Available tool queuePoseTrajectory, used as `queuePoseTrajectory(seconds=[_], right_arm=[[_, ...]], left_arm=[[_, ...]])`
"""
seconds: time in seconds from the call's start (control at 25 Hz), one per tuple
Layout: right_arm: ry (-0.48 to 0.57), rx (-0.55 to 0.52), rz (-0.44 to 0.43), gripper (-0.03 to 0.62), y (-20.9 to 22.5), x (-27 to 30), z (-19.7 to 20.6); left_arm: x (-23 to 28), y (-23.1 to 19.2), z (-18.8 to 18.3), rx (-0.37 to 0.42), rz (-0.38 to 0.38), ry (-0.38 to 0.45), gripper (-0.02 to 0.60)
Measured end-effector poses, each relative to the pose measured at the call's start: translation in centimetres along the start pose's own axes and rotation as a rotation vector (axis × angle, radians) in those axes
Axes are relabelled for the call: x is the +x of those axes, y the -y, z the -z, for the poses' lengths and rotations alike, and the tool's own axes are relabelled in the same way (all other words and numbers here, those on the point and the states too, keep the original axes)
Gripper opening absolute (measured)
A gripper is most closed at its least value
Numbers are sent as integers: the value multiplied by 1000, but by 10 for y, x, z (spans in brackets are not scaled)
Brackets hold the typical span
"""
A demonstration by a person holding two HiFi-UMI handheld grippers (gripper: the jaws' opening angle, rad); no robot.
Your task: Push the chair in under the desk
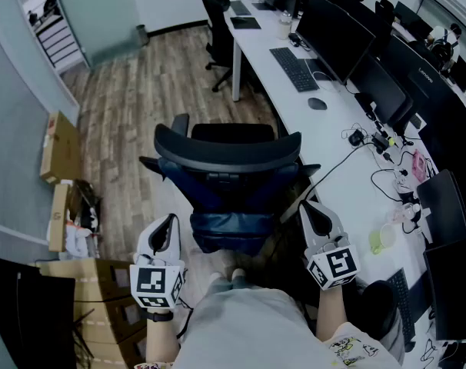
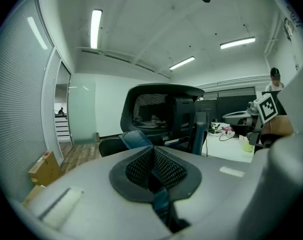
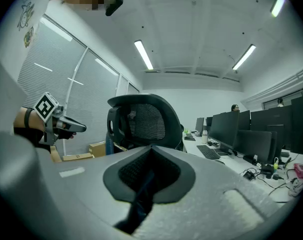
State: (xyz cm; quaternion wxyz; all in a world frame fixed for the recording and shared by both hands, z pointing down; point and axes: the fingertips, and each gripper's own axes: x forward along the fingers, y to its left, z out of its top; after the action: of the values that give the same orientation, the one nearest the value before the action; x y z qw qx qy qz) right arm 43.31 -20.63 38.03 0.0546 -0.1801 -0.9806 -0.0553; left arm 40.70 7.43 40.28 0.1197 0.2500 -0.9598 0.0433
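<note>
A: Anything hidden?
B: I can't see the chair base. My left claw and right claw are clenched, empty.
A: Room?
B: Wood floor. Chair sits beside the white worktop, not under it.

The chair blocks straight ahead of the left gripper and right gripper, the desk hems the latter's right, and open floor lies ahead-left of the former.

The chair stands just ahead of my fingers, with my left gripper and right gripper flanking its back. The desk runs right of my right fingers — a keyboard and monitors on it. Cardboard boxes lie well left of my left fingers.
</note>
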Motion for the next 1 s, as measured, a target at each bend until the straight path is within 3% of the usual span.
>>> queuePoseTrajectory(seconds=[0.24, 0.36, 0.52, 1.0], right_arm=[[5, -34, 14, 2, 5, -1, 3], [-6, -63, 27, 2, 11, -1, 5], [-13, -108, 12, 64, 17, 3, 4], [-65, -251, -34, 195, 31, 25, 5]], left_arm=[[-1, -2, 2, 19, -29, 16, 6], [-2, -5, 4, 30, -38, 16, 57], [-2, -14, 3, 66, -59, 19, 81], [16, -50, -2, 279, -79, 2, 173]])
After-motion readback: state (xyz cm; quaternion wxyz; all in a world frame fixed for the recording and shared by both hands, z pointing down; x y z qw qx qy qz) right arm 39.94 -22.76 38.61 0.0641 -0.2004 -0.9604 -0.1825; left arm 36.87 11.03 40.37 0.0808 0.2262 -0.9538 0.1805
